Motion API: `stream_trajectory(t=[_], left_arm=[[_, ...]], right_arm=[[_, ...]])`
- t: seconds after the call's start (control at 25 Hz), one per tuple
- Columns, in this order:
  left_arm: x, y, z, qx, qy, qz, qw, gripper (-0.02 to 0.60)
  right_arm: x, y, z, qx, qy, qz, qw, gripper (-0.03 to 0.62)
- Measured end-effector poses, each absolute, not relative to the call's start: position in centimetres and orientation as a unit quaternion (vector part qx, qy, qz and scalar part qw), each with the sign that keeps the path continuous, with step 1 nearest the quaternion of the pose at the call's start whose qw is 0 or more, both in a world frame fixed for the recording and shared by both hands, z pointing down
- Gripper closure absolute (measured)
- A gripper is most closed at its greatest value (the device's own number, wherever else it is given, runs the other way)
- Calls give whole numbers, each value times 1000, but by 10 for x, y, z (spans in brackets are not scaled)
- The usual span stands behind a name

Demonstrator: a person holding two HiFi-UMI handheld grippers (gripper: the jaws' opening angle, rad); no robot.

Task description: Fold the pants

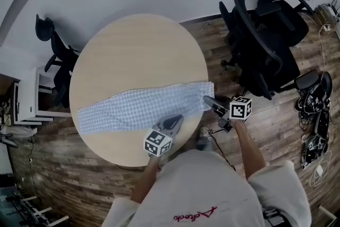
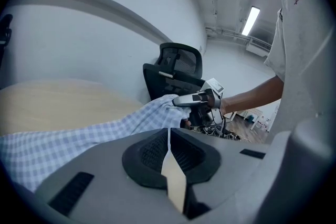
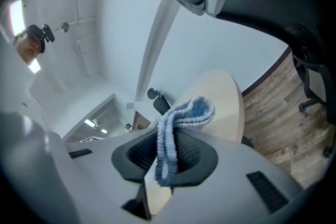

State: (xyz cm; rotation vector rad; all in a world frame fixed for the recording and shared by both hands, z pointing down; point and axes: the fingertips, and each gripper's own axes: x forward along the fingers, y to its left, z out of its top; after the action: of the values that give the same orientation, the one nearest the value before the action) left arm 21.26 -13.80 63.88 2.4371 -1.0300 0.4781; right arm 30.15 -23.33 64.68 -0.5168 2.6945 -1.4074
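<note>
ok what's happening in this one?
A person with a gripper in each hand is working on checked pants stretched lengthwise across a round table. The right gripper is clamped on the elastic waistband at the table's right edge, holding that end lifted. The left gripper sits at the cloth's near edge with its jaws together; I can't tell whether it pinches fabric.

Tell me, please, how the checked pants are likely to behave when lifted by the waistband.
Probably floppy: the pants lie flat across the table and the waistband bunches limply in the right gripper. Likely light, since one small pinch holds it. The rest would probably sag and trail.
</note>
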Motion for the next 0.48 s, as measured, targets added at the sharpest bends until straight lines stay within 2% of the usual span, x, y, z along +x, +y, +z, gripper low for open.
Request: stream_trajectory(t=[0.48], left_arm=[[116,-102,621,869,-433,102,218,538]], right_arm=[[185,-210,618,-192,897,-396,-49,511]])
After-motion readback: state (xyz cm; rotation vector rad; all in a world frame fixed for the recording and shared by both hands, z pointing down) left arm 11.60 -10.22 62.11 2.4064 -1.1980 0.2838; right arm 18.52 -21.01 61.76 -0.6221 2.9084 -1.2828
